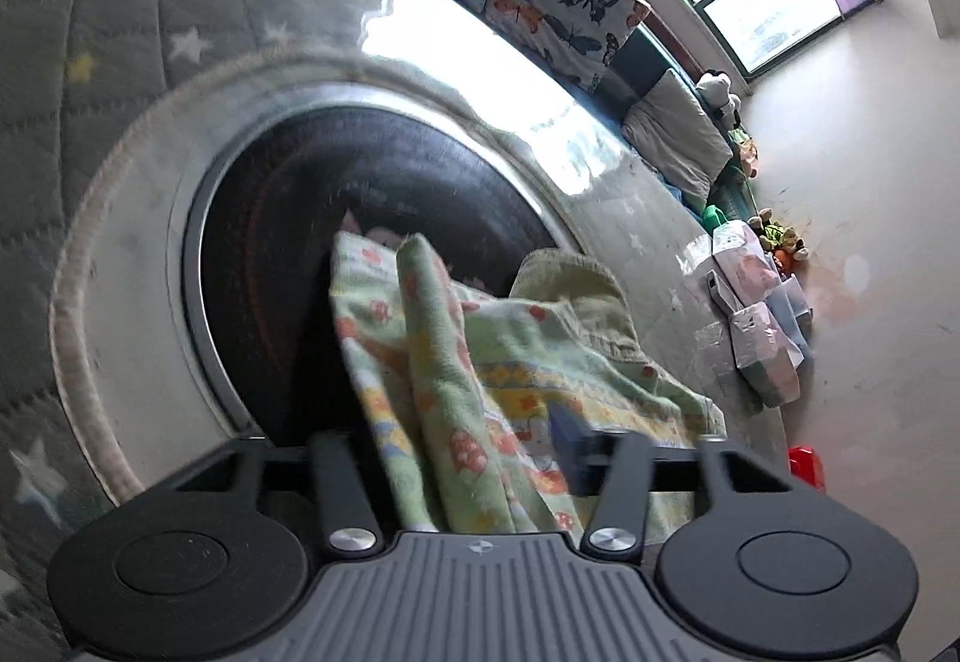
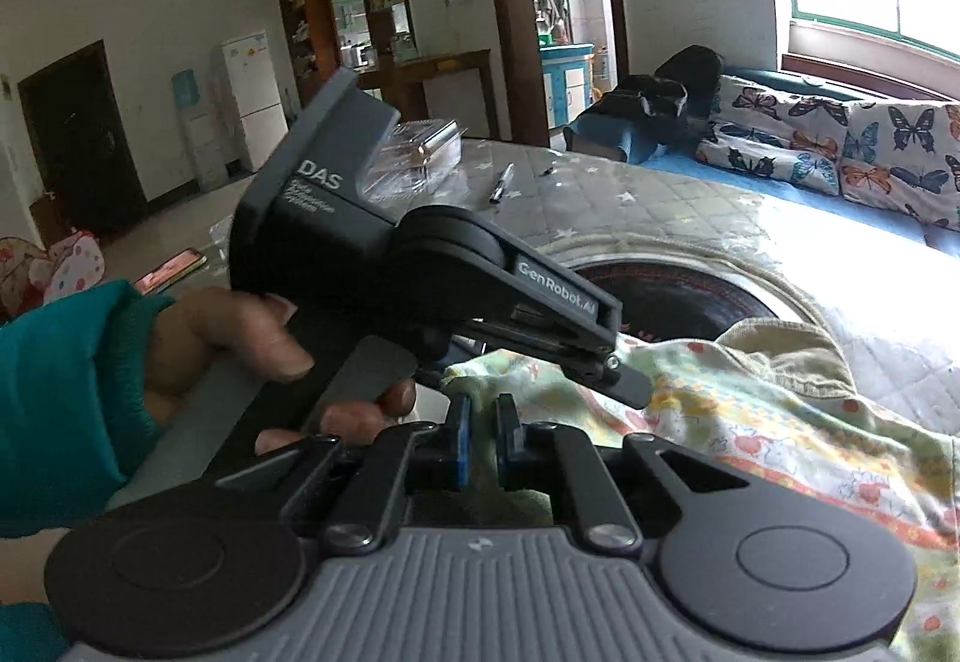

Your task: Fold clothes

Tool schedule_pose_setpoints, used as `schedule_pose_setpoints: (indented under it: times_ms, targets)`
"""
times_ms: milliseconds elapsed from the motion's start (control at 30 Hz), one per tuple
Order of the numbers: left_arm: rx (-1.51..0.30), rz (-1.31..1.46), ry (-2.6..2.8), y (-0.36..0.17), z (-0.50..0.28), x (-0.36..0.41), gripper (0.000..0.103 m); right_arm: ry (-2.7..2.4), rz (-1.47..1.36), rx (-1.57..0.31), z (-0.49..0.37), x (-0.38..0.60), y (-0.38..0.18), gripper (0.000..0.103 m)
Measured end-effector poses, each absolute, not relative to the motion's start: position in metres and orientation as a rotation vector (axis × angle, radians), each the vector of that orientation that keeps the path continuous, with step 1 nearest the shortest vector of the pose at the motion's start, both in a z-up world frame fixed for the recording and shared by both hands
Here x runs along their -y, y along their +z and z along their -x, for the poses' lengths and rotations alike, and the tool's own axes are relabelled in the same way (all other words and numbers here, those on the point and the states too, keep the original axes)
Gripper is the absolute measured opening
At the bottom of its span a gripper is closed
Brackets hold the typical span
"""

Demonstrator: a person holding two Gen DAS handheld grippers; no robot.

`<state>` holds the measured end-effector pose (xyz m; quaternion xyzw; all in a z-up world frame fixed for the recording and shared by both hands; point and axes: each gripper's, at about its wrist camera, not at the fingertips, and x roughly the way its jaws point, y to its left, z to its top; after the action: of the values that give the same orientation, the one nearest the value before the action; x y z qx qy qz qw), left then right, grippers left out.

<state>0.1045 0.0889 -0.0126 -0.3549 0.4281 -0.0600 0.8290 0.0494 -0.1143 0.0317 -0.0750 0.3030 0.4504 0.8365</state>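
A light green garment with orange and yellow prints (image 1: pixel 480 362) lies on the table over a round black inset (image 1: pixel 312 218). In the left wrist view a fold of it rises between my left gripper's (image 1: pixel 474 452) fingers, which stand apart; whether they pinch the cloth is hidden. In the right wrist view my right gripper (image 2: pixel 483 440) has its blue-padded fingers (image 2: pixel 461 440) close together at the garment's (image 2: pixel 780 422) near edge, with a narrow gap and nothing seen between them. The left gripper (image 2: pixel 624 383) crosses in front, held by a hand in a teal sleeve.
The table has a grey star-patterned quilted cover (image 2: pixel 660 200) under clear plastic. A pen (image 2: pixel 501 182) and a clear plastic box (image 2: pixel 414 152) lie at its far side. A butterfly-print sofa (image 2: pixel 840 146) runs along the window. Bags (image 1: pixel 762 326) stand on the floor.
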Motion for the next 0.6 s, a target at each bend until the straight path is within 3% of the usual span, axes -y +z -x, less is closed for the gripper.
schedule_pose_setpoints:
  times_ms: [33,133,200,367,433,500,600]
  targets:
    - [-0.911,0.762,-0.129,-0.015,-0.105,-0.09,0.023,0.958,0.159,-0.645,-0.049,0.115,0.03,0.007]
    - [-0.905,0.774,-0.131,-0.02,-0.104,-0.094,0.016,0.937,0.15,-0.639,-0.051,0.119,0.029,0.015]
    - [-0.904,0.775,-0.133,-0.02,-0.103,-0.094,0.015,0.909,0.141,-0.641,-0.055,0.127,0.028,0.035]
    - [-0.9,0.758,-0.134,-0.019,-0.102,-0.092,0.016,0.809,0.125,-0.643,-0.066,0.152,0.025,0.063]
    - [-0.898,0.752,-0.131,-0.019,-0.102,-0.092,0.016,0.754,0.116,-0.648,-0.073,0.166,0.022,0.065]
    - [-0.896,0.744,-0.129,-0.019,-0.102,-0.091,0.016,0.703,0.098,-0.66,-0.08,0.181,0.019,0.079]
    - [-0.896,0.733,-0.124,-0.018,-0.101,-0.089,0.016,0.623,0.081,-0.664,-0.088,0.202,0.014,0.083]
